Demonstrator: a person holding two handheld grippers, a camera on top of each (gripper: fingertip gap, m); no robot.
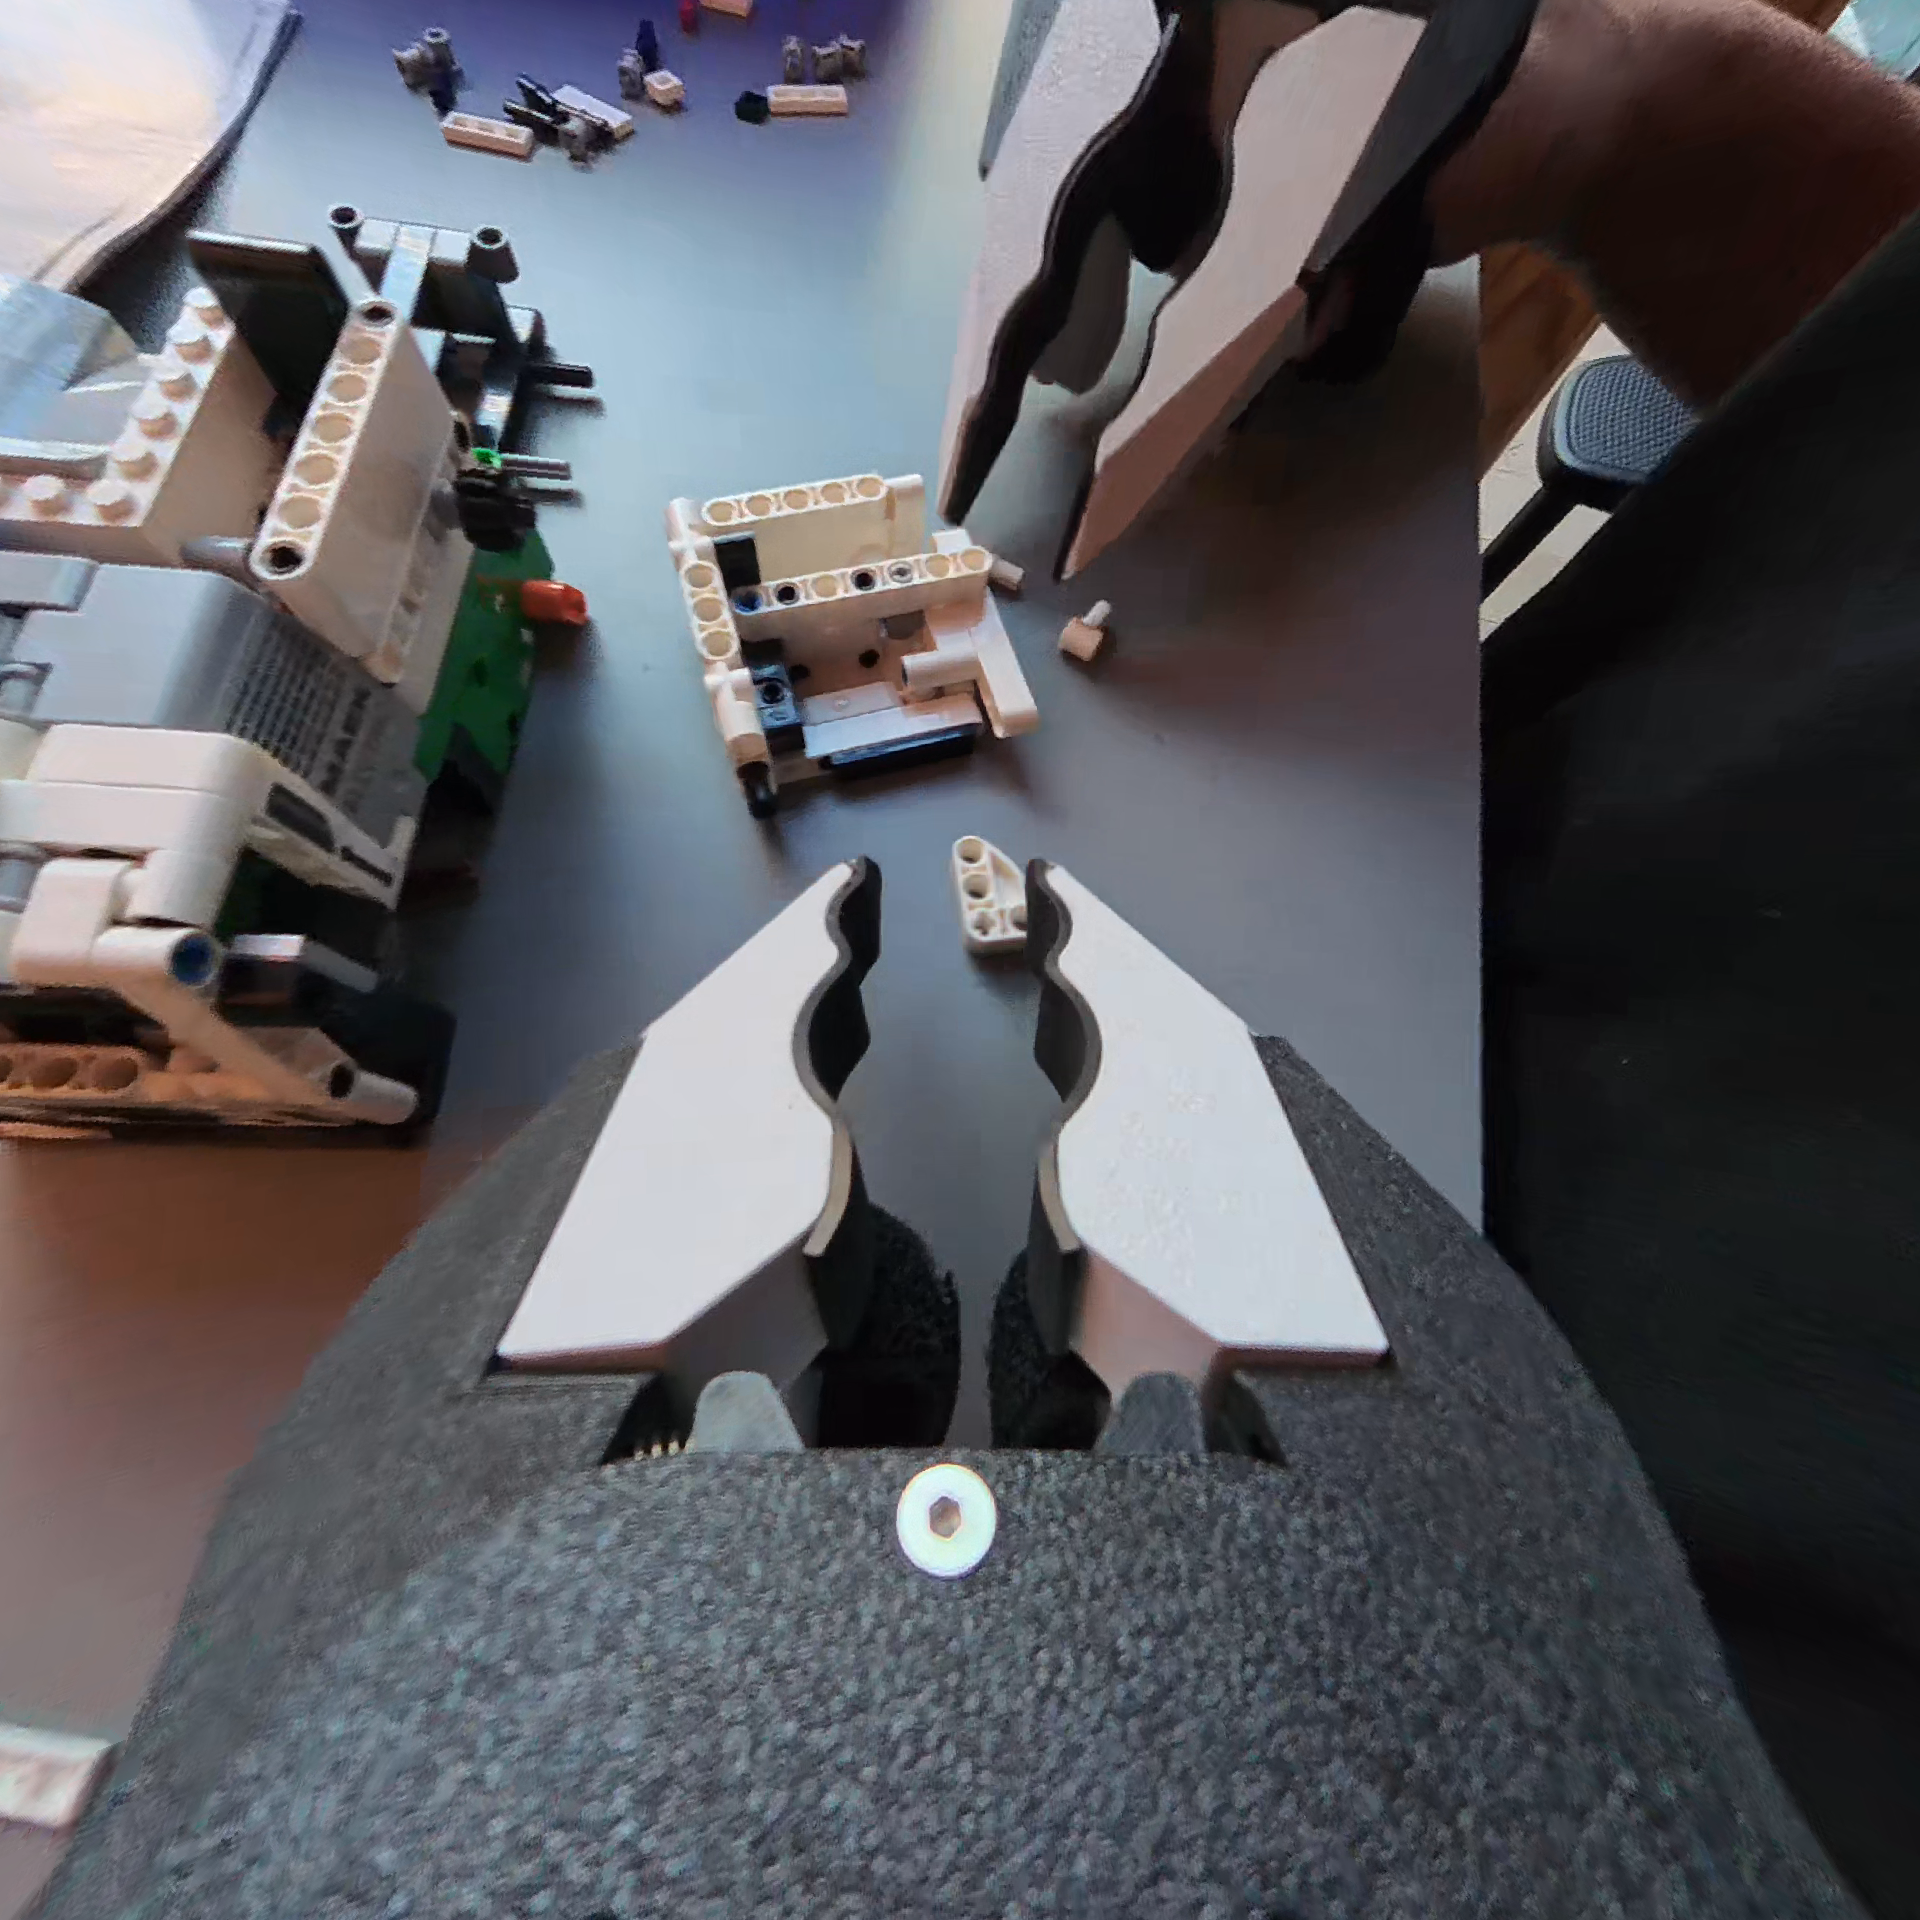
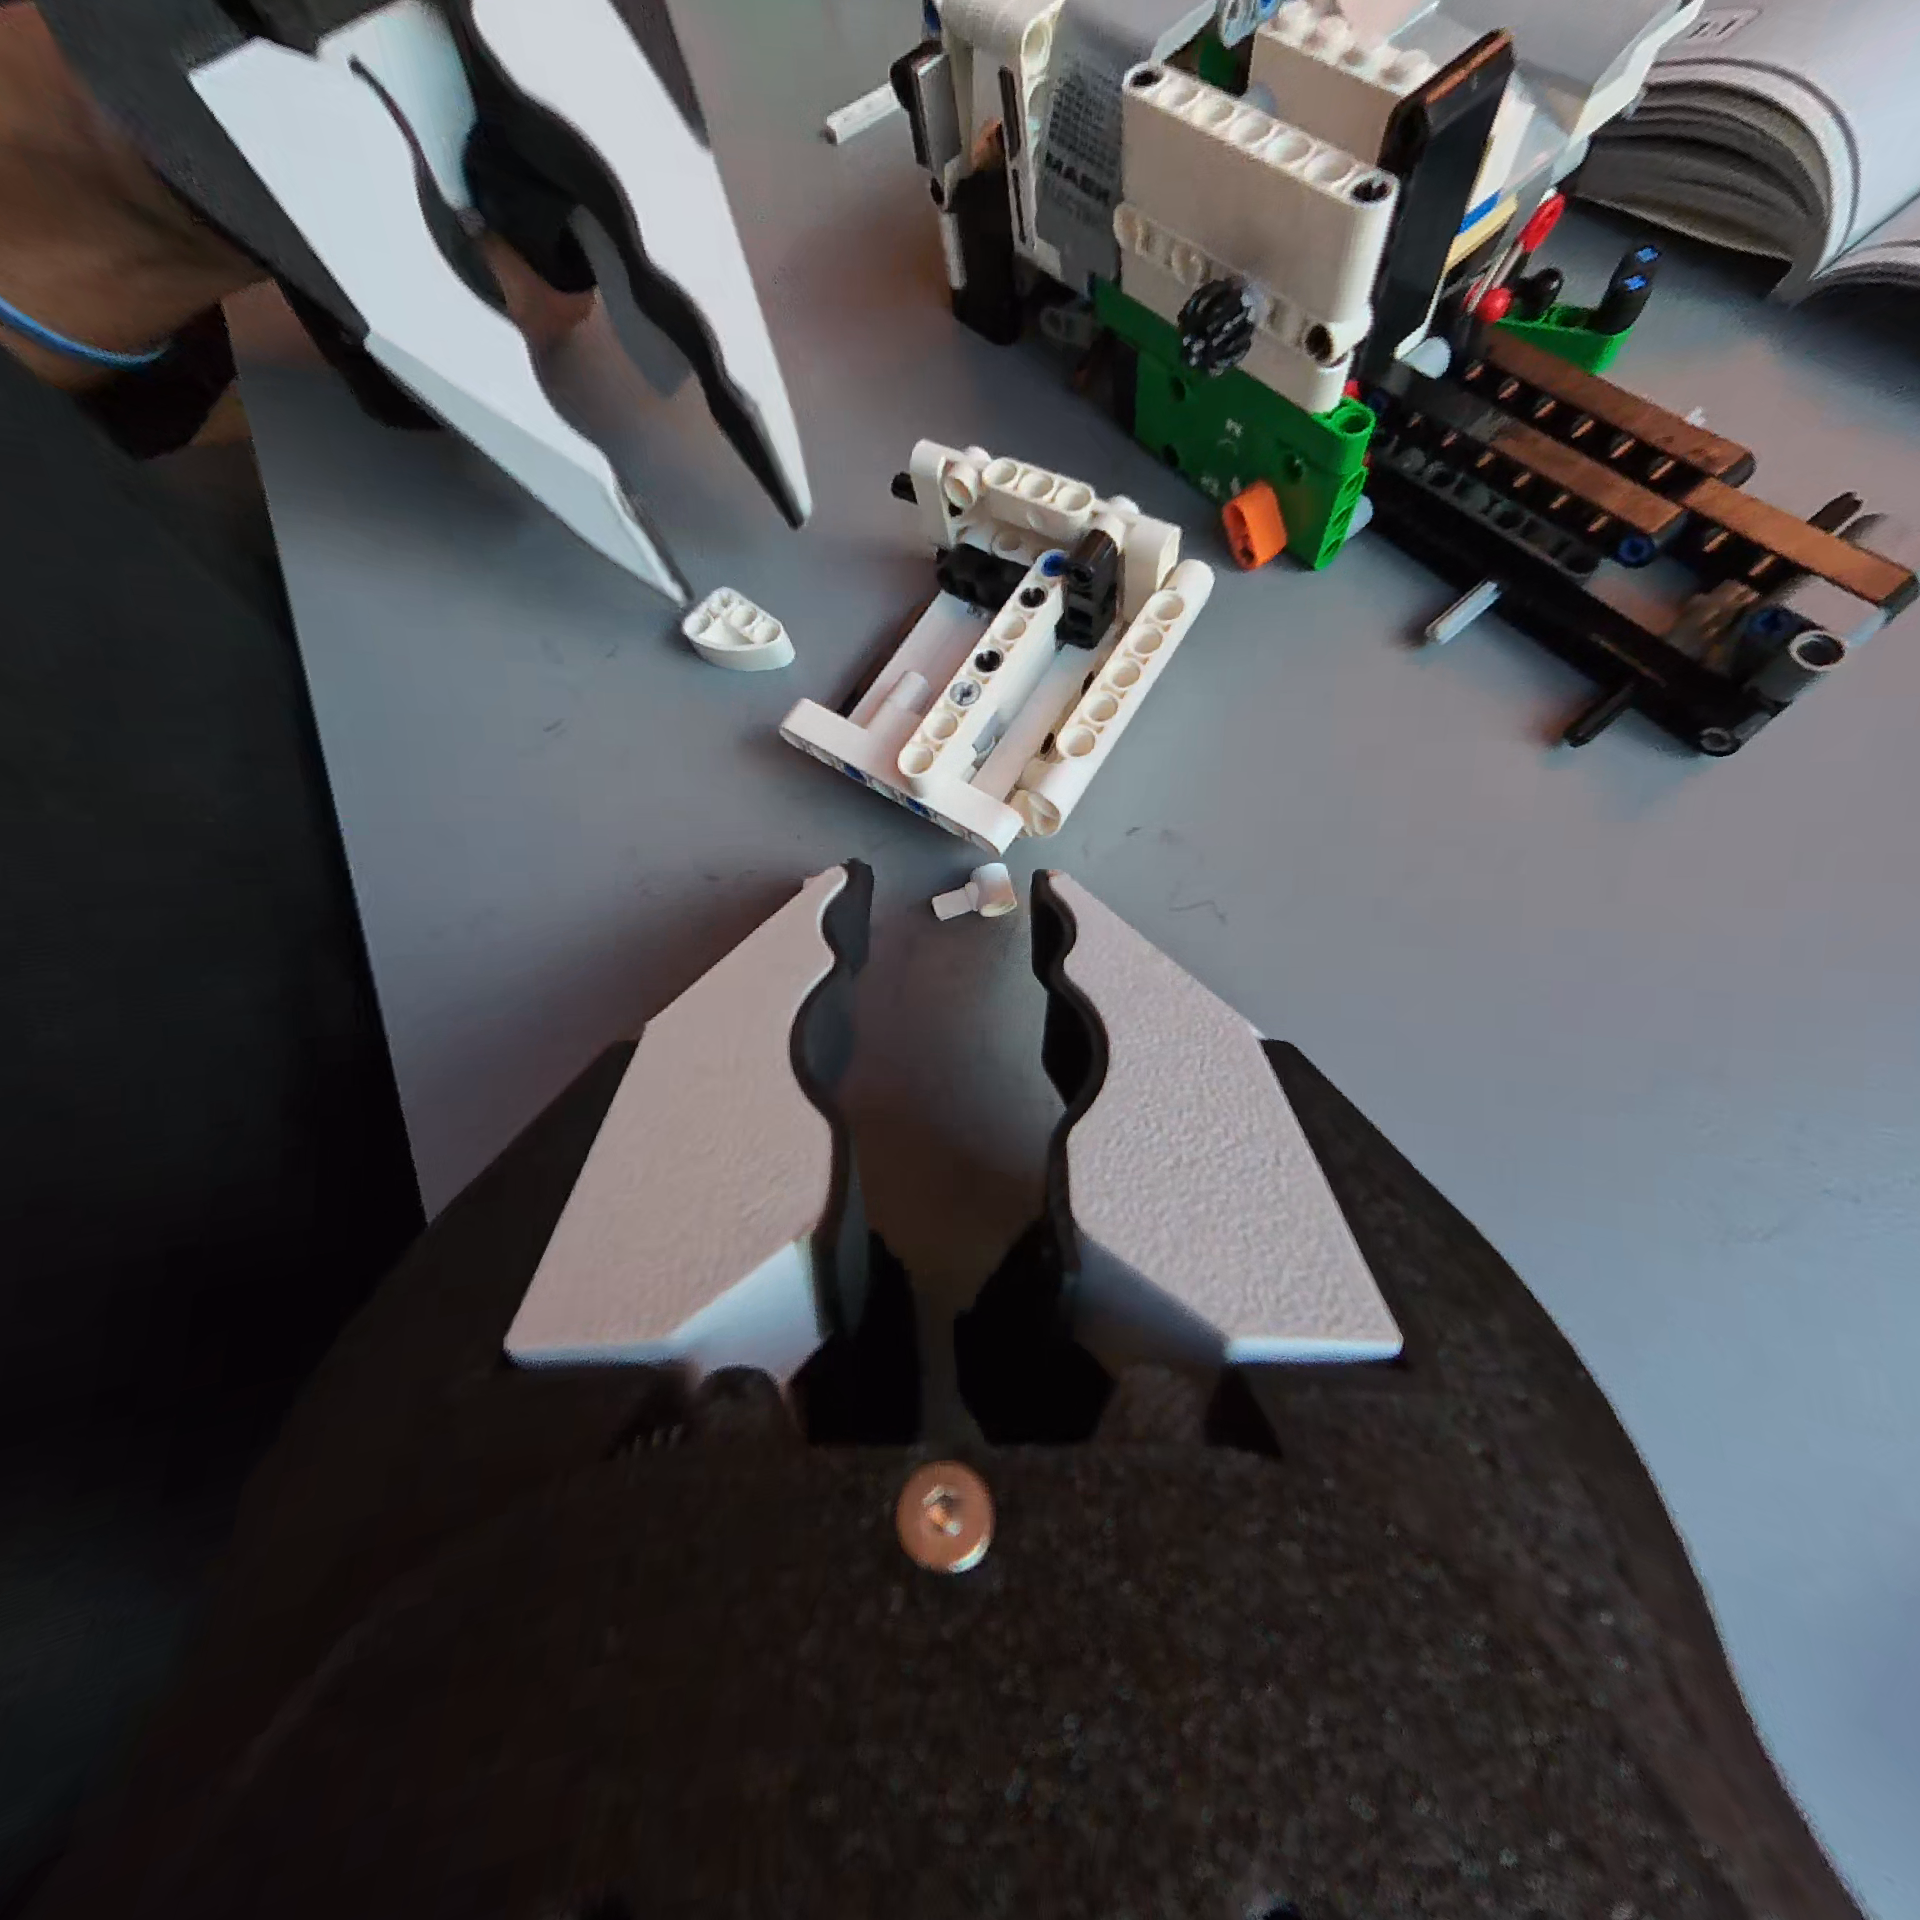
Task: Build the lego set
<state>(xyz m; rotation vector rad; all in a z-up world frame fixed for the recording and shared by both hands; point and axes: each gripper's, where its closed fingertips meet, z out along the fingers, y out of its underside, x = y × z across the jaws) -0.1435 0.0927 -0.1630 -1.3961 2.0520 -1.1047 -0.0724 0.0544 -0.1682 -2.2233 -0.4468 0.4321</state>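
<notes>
1. Judging from how things lie, I put the build well past halfway but unfinished: one large truck-like model [image 2: 1226, 270] in white, green and black stands on the bench [image 2: 1455, 1039], and one small white sub-assembly [image 1: 847, 623] lies apart from it, not yet joined.
2. Holding nothing, my left tongs [image 1: 956, 883] stand moderately apart, low over the bench, with one small white bent beam [image 1: 987, 896] just beside the right-hand tip; in the right wrist view that beam [image 2: 738, 627] lies at the tip of those tongs [image 2: 743, 556].
3. My right tongs [image 2: 951, 883] are likewise parted and empty, with one short white pin [image 2: 975, 894] on the bench between the tips.
4. In the left wrist view I count two short white pins near the sub-assembly: one against its corner [image 1: 1006, 574], one [image 1: 1084, 631] a little off it, under the right tongs [image 1: 1008, 540].
5. Left to do, I judge: seat the beam and pins on the sub-assembly, then mount it on the model.
6. One scatter of loose parts [image 1: 623, 88] waits at the far edge, too small to count.
7. One open booklet [image 2: 1766, 177] lies behind the model.
</notes>
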